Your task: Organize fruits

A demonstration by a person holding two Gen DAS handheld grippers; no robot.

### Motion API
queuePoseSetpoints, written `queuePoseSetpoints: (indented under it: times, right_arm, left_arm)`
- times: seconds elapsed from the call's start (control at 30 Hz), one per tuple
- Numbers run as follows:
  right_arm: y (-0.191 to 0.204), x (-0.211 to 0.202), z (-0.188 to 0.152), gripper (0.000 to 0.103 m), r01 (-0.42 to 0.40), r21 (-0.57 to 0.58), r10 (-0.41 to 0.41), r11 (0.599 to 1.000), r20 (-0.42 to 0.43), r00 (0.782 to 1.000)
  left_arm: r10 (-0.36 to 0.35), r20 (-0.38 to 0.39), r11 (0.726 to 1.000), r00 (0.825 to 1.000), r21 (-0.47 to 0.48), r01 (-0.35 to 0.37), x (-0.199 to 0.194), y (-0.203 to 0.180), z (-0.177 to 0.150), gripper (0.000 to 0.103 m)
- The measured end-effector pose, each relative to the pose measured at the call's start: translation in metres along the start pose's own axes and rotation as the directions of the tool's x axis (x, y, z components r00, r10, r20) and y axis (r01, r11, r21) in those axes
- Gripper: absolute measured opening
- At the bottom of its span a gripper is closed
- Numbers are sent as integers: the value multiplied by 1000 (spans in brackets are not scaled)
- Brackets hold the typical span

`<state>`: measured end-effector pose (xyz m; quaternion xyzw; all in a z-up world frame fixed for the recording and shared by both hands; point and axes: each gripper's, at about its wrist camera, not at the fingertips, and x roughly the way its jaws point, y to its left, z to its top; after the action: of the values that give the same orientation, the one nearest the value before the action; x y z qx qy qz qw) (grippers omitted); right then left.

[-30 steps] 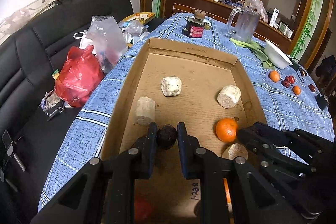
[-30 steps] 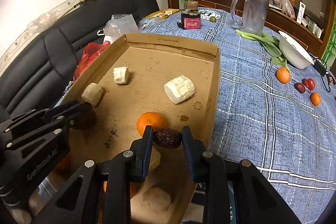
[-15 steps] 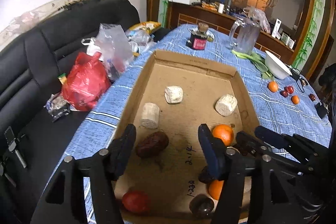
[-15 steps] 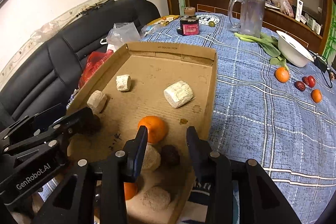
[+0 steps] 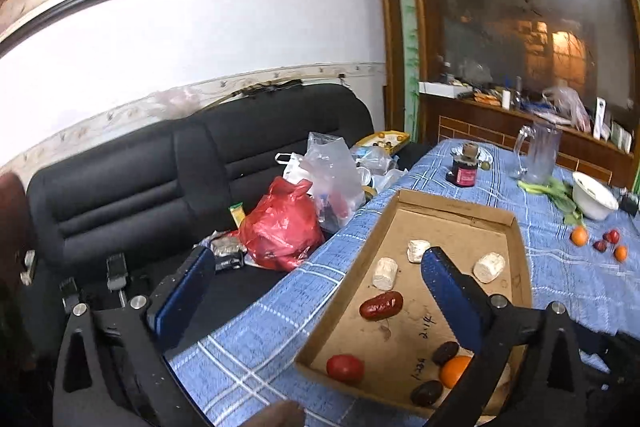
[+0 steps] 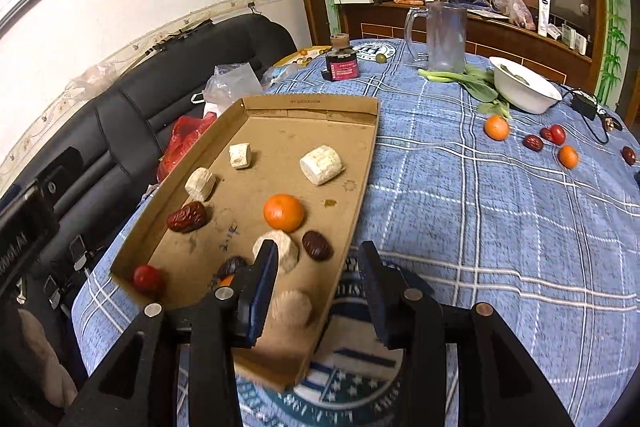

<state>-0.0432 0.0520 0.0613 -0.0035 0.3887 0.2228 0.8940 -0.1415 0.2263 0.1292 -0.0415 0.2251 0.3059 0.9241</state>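
Left wrist view: the left gripper [image 5: 312,299] has its jaws spread wide with nothing between them, raised above the near left edge of the desk [image 5: 256,339]. The cardboard tray [image 5: 452,211] lies on the blue checked cloth. In it, a red date [image 5: 381,305] sits near the left wall just below a pale block [image 5: 385,273]. A tomato [image 5: 345,367] lies in the near left corner, and two dark dates [image 5: 445,352] [image 5: 426,392] flank an orange [image 5: 454,371] at the near edge. On the cloth to the far right lie a loose orange [image 5: 579,235] and small red fruits [image 5: 611,236].

Right wrist view: the right gripper [image 6: 318,291] is also parted and empty, hovering over the tray's [image 6: 312,103] near right corner. The orange [image 6: 283,212] lies mid-tray, with a dark date [image 6: 317,245] just to its near right. The red date [image 6: 187,217] rests by the left wall, touching a pale block [image 6: 200,183]. The tomato [image 6: 148,277] is in the near left corner. Out on the cloth at far right lie two oranges [image 6: 497,127] [image 6: 568,156], dates [image 6: 533,143] and a tomato [image 6: 557,134], beside a white bowl [image 6: 524,90].
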Motion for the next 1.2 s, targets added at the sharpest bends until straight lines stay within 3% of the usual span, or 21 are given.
queuePoseSetpoints:
  times: [0.07, 0.13, 0.2, 0.33, 0.53, 1.2]
  right_arm:
    - [-2, -7, -5, 46, 1, 4, -1, 1000, 5, 1000]
    - [-4, -14, -11, 62, 11, 9, -11, 1000, 15, 1000]
    - [-4, -20, -16, 71, 20, 14, -20, 1000, 27, 999]
    - [-1, -31, -27, 72, 44, -12, -44, 999, 39, 998]
    - [4, -36, -36, 74, 85, -47, -82, 995, 54, 995]
    - [1, -33, -50, 75, 138, -66, -136, 988, 33, 990]
  left_arm:
    - [3, -2, 1000, 1000, -24, -3, -5, 2, -2, 103]
    - [8, -12, 1000, 1000, -21, -8, -9, 1, -6, 103]
    - [-20, -45, 1000, 999, -12, 20, -11, -1, -10, 103]
    - [-99, -122, 995, 988, -24, 97, -10, -3, -20, 103]
    - [-159, -178, 987, 971, 7, 162, -14, -11, -35, 103]
    - [-230, -246, 971, 942, 3, 238, -19, -17, -49, 103]
